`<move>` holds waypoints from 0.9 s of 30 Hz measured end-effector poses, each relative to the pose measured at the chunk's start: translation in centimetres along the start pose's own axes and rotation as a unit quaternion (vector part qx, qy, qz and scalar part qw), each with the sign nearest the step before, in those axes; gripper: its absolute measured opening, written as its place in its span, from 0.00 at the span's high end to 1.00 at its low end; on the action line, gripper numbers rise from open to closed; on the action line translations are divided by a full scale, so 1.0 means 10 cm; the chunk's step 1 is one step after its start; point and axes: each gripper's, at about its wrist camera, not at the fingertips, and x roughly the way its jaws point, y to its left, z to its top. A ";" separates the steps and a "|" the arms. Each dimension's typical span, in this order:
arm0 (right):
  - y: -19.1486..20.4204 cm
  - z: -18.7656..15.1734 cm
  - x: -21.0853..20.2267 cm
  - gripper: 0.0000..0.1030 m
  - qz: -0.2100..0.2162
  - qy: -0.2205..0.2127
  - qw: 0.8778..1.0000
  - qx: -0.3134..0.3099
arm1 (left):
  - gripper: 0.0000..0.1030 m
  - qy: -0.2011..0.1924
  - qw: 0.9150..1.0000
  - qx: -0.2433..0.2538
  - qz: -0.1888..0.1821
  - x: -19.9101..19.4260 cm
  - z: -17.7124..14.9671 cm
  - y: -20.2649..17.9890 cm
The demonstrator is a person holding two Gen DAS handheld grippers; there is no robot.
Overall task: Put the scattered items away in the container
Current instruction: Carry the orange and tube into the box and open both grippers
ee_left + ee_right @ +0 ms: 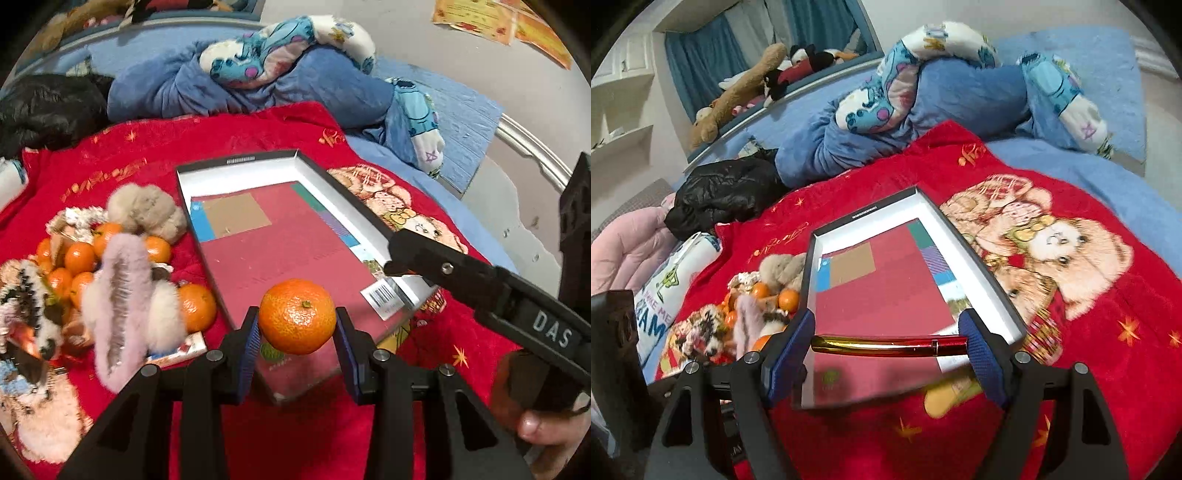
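My left gripper (297, 325) is shut on a tangerine (297, 315) and holds it above the near end of the shallow box (236, 162), which has white walls and a red-patterned floor. My right gripper (888, 341) is shut on a red and gold pen (886, 345), held crosswise by its two ends over the near end of the same box (982, 273). A pile of tangerines (74, 262) and fluffy pom-pom toys (122, 295) lies left of the box; the pile also shows in the right wrist view (753, 306).
Everything lies on a red blanket (229, 129) with teddy bear prints over a bed. A crumpled blue blanket (280, 85) and a black bag (48, 107) lie behind it. The right gripper's body (498, 295) reaches in at the right of the box. A yellow item (949, 398) lies beneath my right gripper.
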 end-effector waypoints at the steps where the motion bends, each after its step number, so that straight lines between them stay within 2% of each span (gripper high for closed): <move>1: -0.05 0.03 0.09 0.23 0.007 0.010 1.000 0.009 | 0.61 0.006 1.000 -0.002 0.000 0.07 0.02 0.01; 4: -0.16 0.07 0.27 0.23 0.019 0.031 0.999 0.022 | 0.61 0.015 1.000 0.005 0.009 0.23 0.04 0.00; 12: -0.28 0.11 0.47 0.23 -0.003 0.043 0.999 0.011 | 0.61 0.034 0.999 0.041 -0.009 0.68 0.01 -0.10; 16: -0.32 0.07 0.62 0.23 -0.009 0.061 0.998 0.009 | 0.61 0.027 0.999 0.044 -0.014 0.71 0.02 -0.15; 20: -0.30 0.02 0.69 0.23 -0.028 0.072 0.997 -0.005 | 0.61 0.006 0.998 0.060 0.006 0.73 -0.01 -0.19; 25: -0.33 0.01 0.64 0.22 -0.018 0.068 0.997 0.007 | 0.61 -0.018 0.997 0.064 0.024 0.71 -0.06 -0.24; 26: -0.34 0.02 0.63 0.18 -0.013 0.067 0.998 0.012 | 0.59 -0.021 0.997 0.067 0.031 0.71 -0.06 -0.26; 27: -0.36 0.02 0.61 0.13 -0.004 0.064 0.998 0.020 | 0.47 -0.024 0.997 0.072 0.036 0.71 -0.07 -0.27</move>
